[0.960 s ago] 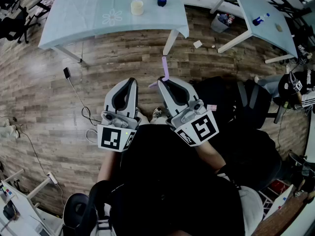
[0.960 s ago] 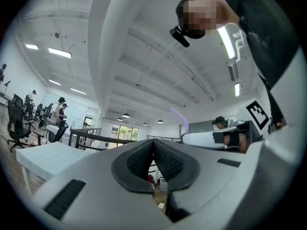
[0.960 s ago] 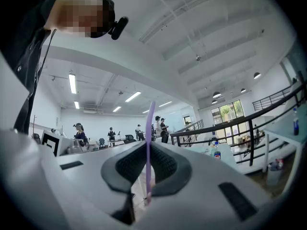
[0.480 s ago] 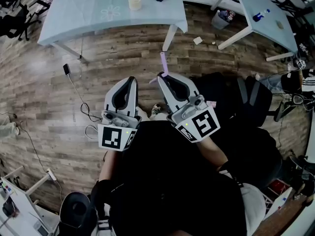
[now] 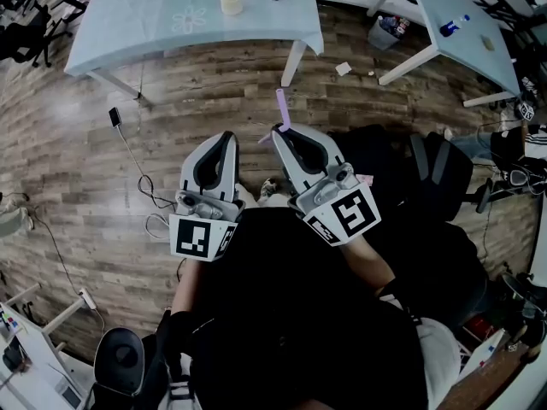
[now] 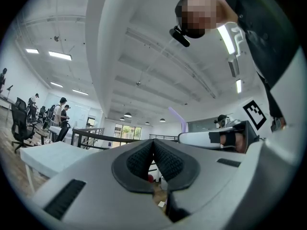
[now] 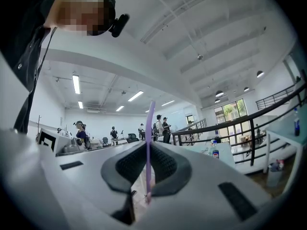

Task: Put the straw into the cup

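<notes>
Far ahead of my right gripper (image 5: 282, 131), slightly leftward: pale round cup (image 5: 231, 1) | jaws pinch thin lilac plastic straw (image 5: 281, 109), long axis upright | my left gripper (image 5: 226, 137) closed, empty.

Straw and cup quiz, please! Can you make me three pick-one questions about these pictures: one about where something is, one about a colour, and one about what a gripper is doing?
1. Where is the cup?
A. on the pale blue table
B. on the wooden floor
C. in a gripper

2. What colour is the straw?
A. green
B. purple
C. red

3. What is the right gripper doing?
A. open and empty
B. shut on the straw
C. shut on the cup

Answers:
1 A: the head view shows the cup standing on the table top, far from both grippers.
2 B: the straw looks light purple in both views.
3 B: the right gripper view shows the straw upright, pinched between the pads.
</notes>
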`<action>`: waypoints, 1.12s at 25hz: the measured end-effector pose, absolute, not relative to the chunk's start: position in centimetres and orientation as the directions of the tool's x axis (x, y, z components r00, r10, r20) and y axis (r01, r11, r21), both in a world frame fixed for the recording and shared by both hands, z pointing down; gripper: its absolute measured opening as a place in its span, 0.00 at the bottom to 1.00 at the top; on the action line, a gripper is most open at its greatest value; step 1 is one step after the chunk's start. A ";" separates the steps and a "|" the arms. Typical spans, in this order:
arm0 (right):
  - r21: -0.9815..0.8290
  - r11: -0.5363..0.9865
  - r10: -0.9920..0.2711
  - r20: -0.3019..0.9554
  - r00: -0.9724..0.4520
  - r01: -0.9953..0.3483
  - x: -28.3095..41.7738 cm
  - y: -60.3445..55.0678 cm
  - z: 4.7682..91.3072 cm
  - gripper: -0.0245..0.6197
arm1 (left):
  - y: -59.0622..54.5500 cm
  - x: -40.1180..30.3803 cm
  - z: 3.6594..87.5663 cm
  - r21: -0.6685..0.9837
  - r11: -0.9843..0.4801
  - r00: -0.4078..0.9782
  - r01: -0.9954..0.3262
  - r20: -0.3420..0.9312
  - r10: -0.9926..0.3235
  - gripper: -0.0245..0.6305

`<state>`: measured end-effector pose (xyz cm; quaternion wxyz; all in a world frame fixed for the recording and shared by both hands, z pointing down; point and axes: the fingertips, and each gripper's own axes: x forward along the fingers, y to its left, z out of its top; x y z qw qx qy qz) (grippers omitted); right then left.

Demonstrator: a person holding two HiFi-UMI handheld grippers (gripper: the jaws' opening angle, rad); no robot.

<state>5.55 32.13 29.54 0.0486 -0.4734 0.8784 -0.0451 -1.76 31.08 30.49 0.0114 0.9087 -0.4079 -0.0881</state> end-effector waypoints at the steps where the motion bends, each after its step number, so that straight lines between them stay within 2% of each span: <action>1: -0.126 0.549 -0.835 -0.042 -0.549 -0.826 5.6 32.1 29.6 0.08 | 31.1 -1.7 30.6 0.091 -0.665 0.651 -0.741 -0.144 -0.745 0.06; 15: -0.145 0.544 -0.837 -0.023 -0.547 -0.826 6.4 28.8 30.3 0.08 | 28.3 -1.5 31.2 0.111 -0.655 0.643 -0.747 -0.131 -0.755 0.06; 28: -0.144 0.490 -0.868 0.000 -0.496 -0.859 5.5 18.6 30.0 0.08 | 17.4 -1.9 30.6 0.127 -0.701 0.684 -0.702 -0.153 -0.713 0.06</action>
